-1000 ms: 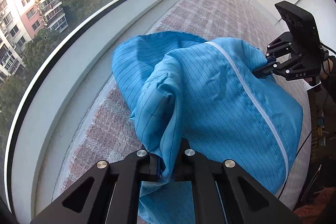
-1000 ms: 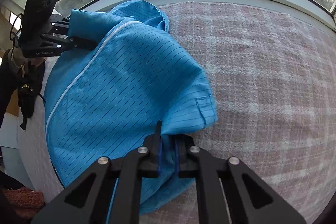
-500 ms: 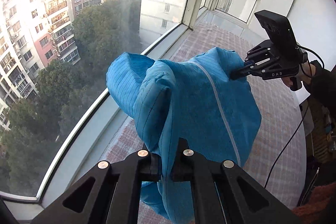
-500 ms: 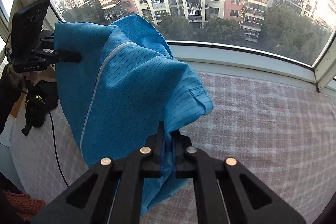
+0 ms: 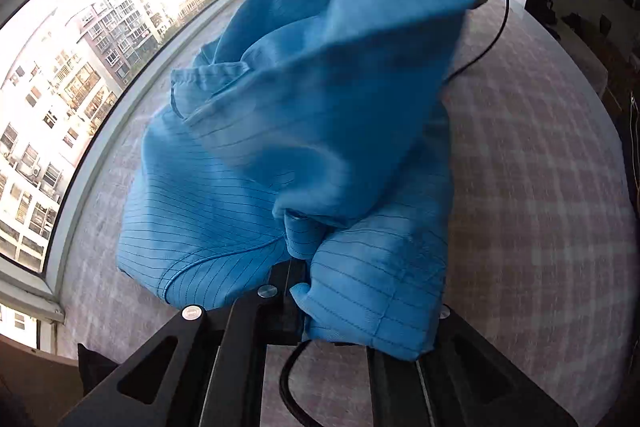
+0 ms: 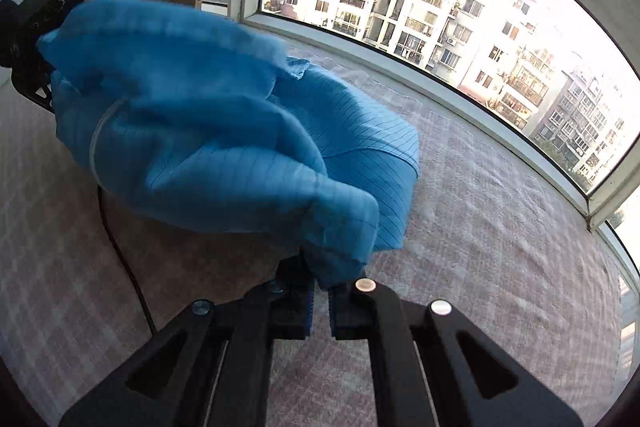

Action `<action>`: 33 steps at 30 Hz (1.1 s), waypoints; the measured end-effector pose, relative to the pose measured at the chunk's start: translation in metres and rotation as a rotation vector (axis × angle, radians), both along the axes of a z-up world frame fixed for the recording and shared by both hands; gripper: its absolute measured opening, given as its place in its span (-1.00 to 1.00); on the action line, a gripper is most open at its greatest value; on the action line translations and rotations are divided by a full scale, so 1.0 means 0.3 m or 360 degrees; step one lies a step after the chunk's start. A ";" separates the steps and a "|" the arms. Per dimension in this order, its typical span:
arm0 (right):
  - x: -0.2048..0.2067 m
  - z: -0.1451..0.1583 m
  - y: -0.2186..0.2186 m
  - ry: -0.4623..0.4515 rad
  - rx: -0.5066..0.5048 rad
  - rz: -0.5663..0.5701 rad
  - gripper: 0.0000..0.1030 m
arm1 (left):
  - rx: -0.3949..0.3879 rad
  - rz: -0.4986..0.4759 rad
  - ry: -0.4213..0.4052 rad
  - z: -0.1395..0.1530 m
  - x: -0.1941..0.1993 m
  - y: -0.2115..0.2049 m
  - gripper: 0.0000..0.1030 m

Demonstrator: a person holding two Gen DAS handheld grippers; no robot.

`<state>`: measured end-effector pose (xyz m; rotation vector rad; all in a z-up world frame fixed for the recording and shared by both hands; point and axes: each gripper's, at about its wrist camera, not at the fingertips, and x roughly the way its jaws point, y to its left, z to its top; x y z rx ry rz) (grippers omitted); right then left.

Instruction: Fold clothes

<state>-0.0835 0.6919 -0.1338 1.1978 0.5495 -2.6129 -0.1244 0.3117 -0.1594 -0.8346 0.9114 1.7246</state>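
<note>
The blue garment point(image 5: 304, 131) is no longer lifted upright against the window as it was half a second ago; it now slumps in a bunched, motion-blurred mass, its lower folds resting on or just above the pink plaid cover point(image 5: 540, 187), which of the two cannot be told. This indicates that the flip or lay-down stroke is in progress and that the cloth is not yet flat, so the fold itself is judged not yet started. The left gripper point(image 5: 294, 267) remains clamped on a gathered edge of the garment, with fabric draped over its right finger and hiding that fingertip. The right gripper point(image 6: 320, 283) also remains clamped, a narrow wad of blue cloth pinched between its fingers at the tips. In the left view the right gripper appears at the top, mostly covered by cloth. A white zipper line point(image 6: 98, 131) curves along the near side of the heap. The window frame point(image 6: 440, 83) borders the far edge of the cover, and open plaid surface lies to the right of the garment in both views, giving room to spread it. A black cable point(image 6: 120, 239) trails across the cover under the near side of the cloth and could snag during spreading.
</note>
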 end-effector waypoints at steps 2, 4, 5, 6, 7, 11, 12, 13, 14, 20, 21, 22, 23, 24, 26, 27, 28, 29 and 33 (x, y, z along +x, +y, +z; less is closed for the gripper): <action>0.031 -0.034 -0.035 -0.0019 0.0133 -0.0017 -0.83 | -0.0013 0.0031 0.0011 -0.017 0.048 -0.014 -0.72; 0.046 -0.049 -0.041 -0.0072 0.0228 -0.0038 -0.79 | -0.0036 0.0069 0.0049 -0.008 0.071 -0.016 -0.45; 0.055 -0.047 -0.037 -0.0101 0.0244 -0.0044 -0.79 | -0.0064 0.0067 0.0069 -0.006 0.084 -0.023 -0.37; 0.070 -0.034 -0.028 -0.0126 0.0233 -0.0043 -0.79 | -0.0090 0.0065 0.0081 -0.002 0.098 -0.035 -0.32; 0.089 -0.013 -0.017 -0.0142 0.0214 -0.0037 -0.79 | -0.0117 0.0069 0.0082 0.004 0.112 -0.051 -0.31; 0.177 0.145 0.047 -0.0104 0.0051 -0.0049 -0.75 | -0.0092 0.0134 -0.0038 0.086 0.148 -0.139 -0.31; 0.174 0.172 0.058 -0.0083 0.0012 -0.0088 -0.69 | -0.0050 0.0178 -0.0091 0.109 0.142 -0.158 -0.31; 0.155 0.189 0.065 -0.0079 -0.0047 -0.0130 -0.62 | 0.0006 0.0240 -0.0148 0.126 0.125 -0.171 -0.31; 0.137 0.219 0.076 -0.0075 -0.0107 -0.0161 -0.59 | 0.0062 0.0302 -0.0205 0.143 0.108 -0.183 -0.30; -0.013 0.124 0.116 -0.0268 -0.0357 -0.0303 -0.35 | 0.0395 0.0670 -0.0566 0.219 0.002 -0.248 0.04; -0.025 0.092 0.134 -0.0326 -0.0453 -0.0344 -0.35 | 0.0440 0.0724 -0.0660 0.189 -0.021 -0.242 0.05; -0.048 0.047 0.151 -0.0369 -0.0571 -0.0395 -0.35 | 0.0486 0.0778 -0.0754 0.159 -0.044 -0.237 0.04; -0.071 0.007 0.171 -0.0391 -0.0689 -0.0459 -0.35 | 0.0512 0.0836 -0.0844 0.131 -0.062 -0.237 0.04; -0.076 -0.004 0.201 -0.0395 -0.0802 -0.0528 -0.35 | 0.0522 0.0899 -0.0932 0.106 -0.075 -0.242 0.04; -0.079 -0.020 0.269 -0.0396 -0.1000 -0.0656 -0.35 | 0.0527 0.1020 -0.1071 0.063 -0.096 -0.246 0.01; -0.076 -0.016 0.293 -0.0401 -0.1016 -0.0716 -0.35 | 0.0516 0.1031 -0.1069 0.059 -0.088 -0.234 0.00; -0.074 -0.010 0.307 -0.0404 -0.0996 -0.0751 -0.35 | 0.0511 0.1004 -0.1050 0.062 -0.072 -0.215 0.01; -0.074 -0.004 0.308 -0.0404 -0.0960 -0.0760 -0.35 | 0.0506 0.0976 -0.1031 0.064 -0.055 -0.196 0.01; -0.111 -0.020 0.272 -0.0480 -0.0962 -0.0766 -0.20 | 0.0358 0.0807 -0.0843 0.077 0.012 -0.064 0.07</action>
